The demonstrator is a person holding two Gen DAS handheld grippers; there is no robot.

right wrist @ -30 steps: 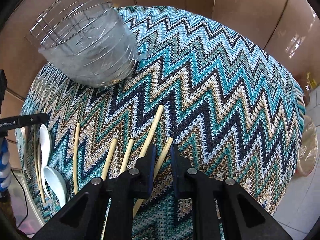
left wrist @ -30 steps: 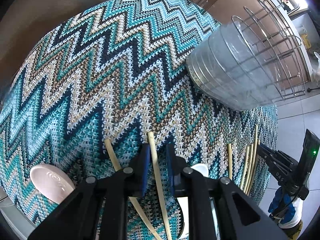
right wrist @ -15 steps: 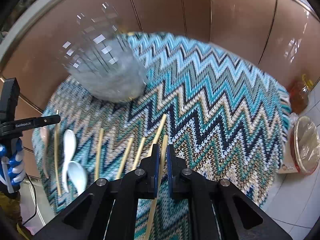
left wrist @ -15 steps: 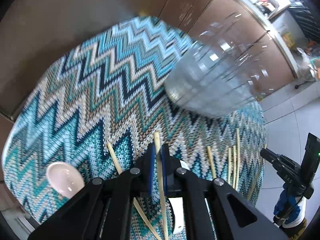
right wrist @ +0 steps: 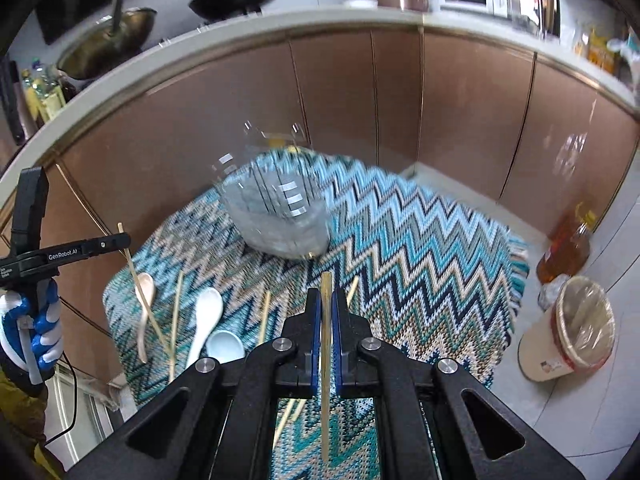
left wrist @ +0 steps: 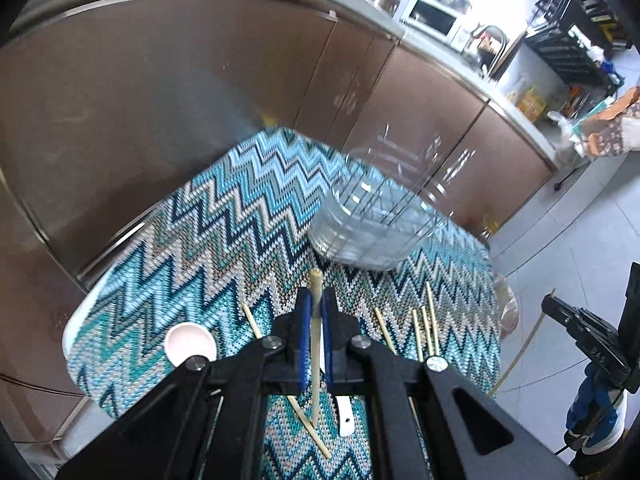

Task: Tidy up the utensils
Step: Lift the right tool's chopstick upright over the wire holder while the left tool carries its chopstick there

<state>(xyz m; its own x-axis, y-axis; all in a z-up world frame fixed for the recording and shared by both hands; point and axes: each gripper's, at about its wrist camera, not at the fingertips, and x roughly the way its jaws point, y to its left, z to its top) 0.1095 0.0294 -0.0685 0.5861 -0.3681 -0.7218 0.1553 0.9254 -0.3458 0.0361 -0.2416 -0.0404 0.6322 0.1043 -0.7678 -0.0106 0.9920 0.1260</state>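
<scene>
A table (right wrist: 460, 264) covered by a zigzag-knit cloth (left wrist: 208, 220) carries everything. Toward its far side stands a wire rack with a clear plastic liner (left wrist: 372, 232), blurred in both views; it looks like the likely home for the utensils.

On the cloth lie three spoons: a pink one (left wrist: 190, 342), and in the right view a white one (right wrist: 206, 320) and a pale blue one (right wrist: 224, 346) touching each other. They look like ceramic, so hard, smooth, a little slippery and chippable; the handle is the safer place to pinch.

Loose chopsticks (left wrist: 424, 328) lie scattered near the front edge. They are light, stiff and thin, apt to pivot or slide if held near an end, so a mid-length pinch suits them.

The left gripper (left wrist: 315, 320) is clamped on one chopstick (left wrist: 316, 344), lifted off the cloth. The right gripper (right wrist: 326, 320) is likewise closed around another chopstick (right wrist: 326, 360), held in the air.
</scene>
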